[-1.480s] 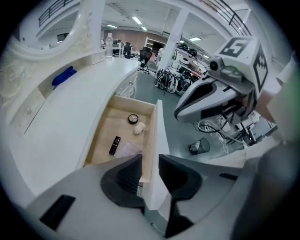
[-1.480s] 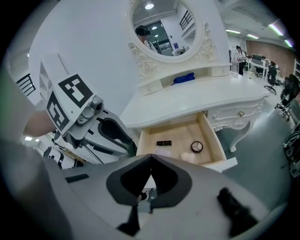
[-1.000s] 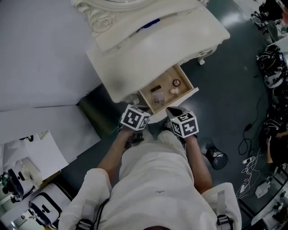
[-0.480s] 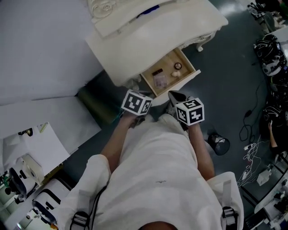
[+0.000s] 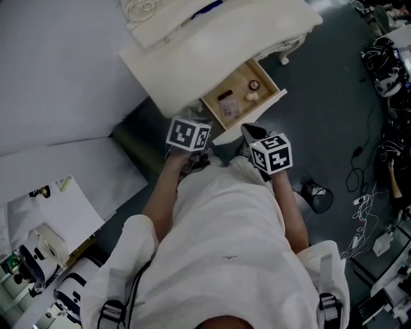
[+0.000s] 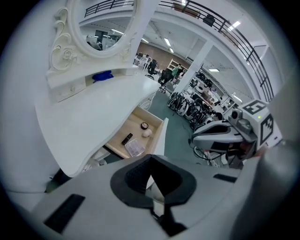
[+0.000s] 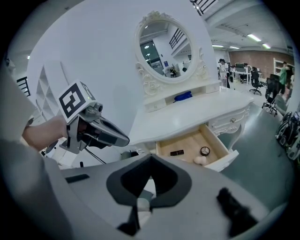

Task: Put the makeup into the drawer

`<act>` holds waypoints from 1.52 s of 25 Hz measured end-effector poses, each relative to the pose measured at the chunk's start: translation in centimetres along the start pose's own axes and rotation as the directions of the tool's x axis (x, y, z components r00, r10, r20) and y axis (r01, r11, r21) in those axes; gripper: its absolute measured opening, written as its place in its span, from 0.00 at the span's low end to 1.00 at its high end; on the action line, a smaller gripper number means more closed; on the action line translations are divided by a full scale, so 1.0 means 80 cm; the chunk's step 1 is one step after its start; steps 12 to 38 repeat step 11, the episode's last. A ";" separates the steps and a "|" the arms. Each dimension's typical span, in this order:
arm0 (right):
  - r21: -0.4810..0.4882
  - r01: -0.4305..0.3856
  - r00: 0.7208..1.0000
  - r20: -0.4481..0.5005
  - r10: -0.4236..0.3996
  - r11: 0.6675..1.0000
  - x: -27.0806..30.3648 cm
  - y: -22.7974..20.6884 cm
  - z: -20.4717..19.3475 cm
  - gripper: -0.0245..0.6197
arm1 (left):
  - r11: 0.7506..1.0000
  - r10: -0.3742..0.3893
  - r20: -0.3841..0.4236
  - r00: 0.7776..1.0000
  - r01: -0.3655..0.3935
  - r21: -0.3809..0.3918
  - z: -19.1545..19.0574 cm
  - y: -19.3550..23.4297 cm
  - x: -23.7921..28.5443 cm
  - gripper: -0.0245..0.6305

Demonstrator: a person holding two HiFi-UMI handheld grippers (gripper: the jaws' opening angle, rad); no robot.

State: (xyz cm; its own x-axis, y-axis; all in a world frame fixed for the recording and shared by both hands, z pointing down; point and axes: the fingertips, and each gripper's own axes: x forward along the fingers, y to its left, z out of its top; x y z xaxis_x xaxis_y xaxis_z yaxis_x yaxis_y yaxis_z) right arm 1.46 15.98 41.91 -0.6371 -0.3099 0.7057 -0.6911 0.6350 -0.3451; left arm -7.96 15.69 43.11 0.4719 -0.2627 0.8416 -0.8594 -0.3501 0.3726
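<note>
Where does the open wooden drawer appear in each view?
Head view: drawer right of centre, near the top.
Left gripper view: drawer just left of centre.
Right gripper view: drawer right of centre, in the lower half.
Shared landmark: the blue object, higher up in every view.

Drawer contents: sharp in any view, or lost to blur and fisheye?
Head view: drawer small but sharp, evenly lit, no glare. Left gripper view: fisheye bends the dressing table, drawer readable. Right gripper view: same warping, drawer clear, dark corners.
</note>
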 end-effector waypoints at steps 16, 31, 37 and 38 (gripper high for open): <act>-0.008 -0.003 1.000 -0.003 0.003 1.000 0.001 0.004 0.001 0.05 | 1.000 -0.011 -0.009 1.000 0.011 0.014 -0.002 -0.001 0.000 0.05; -0.008 -0.003 1.000 -0.003 0.003 1.000 0.001 0.004 0.001 0.05 | 1.000 -0.011 -0.009 1.000 0.011 0.014 -0.002 -0.001 0.000 0.05; -0.008 -0.003 1.000 -0.003 0.003 1.000 0.001 0.004 0.001 0.05 | 1.000 -0.011 -0.009 1.000 0.011 0.014 -0.002 -0.001 0.000 0.05; -0.008 -0.003 1.000 -0.003 0.003 1.000 0.001 0.004 0.001 0.05 | 1.000 -0.011 -0.009 1.000 0.011 0.014 -0.002 -0.001 0.000 0.05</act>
